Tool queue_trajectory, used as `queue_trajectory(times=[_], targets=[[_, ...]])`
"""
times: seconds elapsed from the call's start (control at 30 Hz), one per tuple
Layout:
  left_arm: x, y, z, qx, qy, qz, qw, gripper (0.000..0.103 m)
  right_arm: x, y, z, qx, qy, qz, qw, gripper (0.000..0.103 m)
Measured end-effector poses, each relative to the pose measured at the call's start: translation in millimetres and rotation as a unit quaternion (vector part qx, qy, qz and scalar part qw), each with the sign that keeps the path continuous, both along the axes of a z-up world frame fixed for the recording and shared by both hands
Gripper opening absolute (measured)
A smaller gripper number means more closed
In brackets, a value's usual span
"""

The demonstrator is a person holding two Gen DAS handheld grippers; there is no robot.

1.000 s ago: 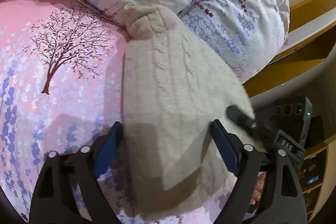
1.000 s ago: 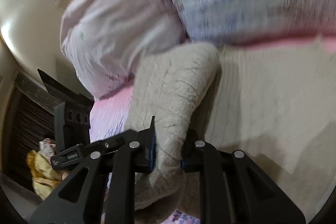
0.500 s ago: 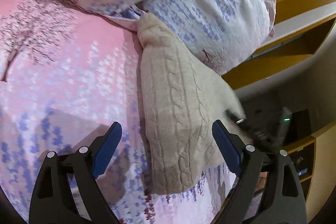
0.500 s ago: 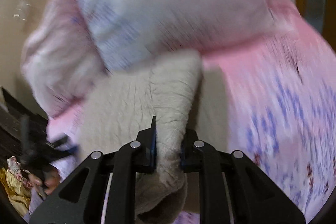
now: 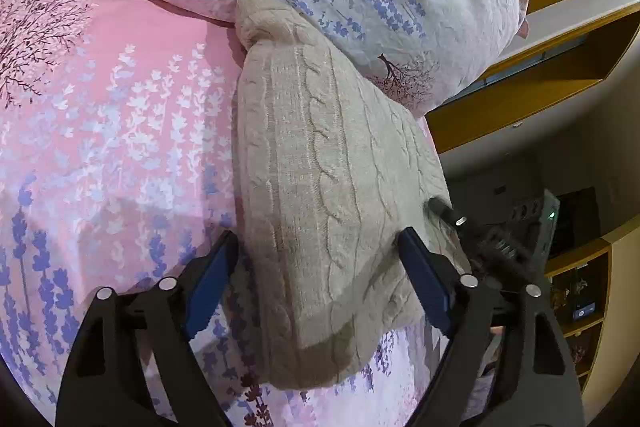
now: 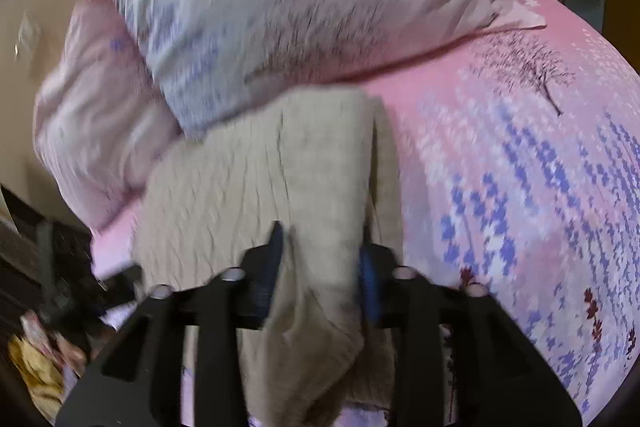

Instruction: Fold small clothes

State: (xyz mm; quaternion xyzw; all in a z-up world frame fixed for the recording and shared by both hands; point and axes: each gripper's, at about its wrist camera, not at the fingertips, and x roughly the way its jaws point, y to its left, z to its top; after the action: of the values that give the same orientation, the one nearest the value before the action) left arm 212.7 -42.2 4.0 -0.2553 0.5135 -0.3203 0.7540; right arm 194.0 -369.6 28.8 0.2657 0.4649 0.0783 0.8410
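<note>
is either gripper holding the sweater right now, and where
Neither grips it firmly. The right gripper is opening around a folded edge of the beige sweater, letting go. The left gripper straddles its near end, its jaws closing.

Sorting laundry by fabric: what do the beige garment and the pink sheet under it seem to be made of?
The garment looks like thick knit, likely wool or acrylic: raised cable ribs, matte fuzzy surface. The sheet looks like thin woven cotton or polyester: smooth, printed with lavender and trees, faint creases.
</note>
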Motion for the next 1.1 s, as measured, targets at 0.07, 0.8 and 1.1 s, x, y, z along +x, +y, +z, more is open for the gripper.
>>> queue_trajectory(times=[0.07, 0.8, 1.1], targets=[[0.7, -2.8, 0.7, 0.003, -0.003, 0.000, 1.0000, 0.080, 6.2, -8.4, 1.2, -0.001, -0.003, -0.012, 1.000, 0.048], [-7.5, -21.8, 10.6, 0.018, -0.065, -0.002, 0.9977, 0.040, 47.2, -21.6, 5.5, -0.053, -0.062, -0.042, 0.996, 0.009], [-2.1, -5.3, -4.0, 0.005, -0.013, 0.019, 0.9997, 0.055, 5.1, -51.4, 11.6, 0.037, -0.042, -0.040, 0.998, 0.065]])
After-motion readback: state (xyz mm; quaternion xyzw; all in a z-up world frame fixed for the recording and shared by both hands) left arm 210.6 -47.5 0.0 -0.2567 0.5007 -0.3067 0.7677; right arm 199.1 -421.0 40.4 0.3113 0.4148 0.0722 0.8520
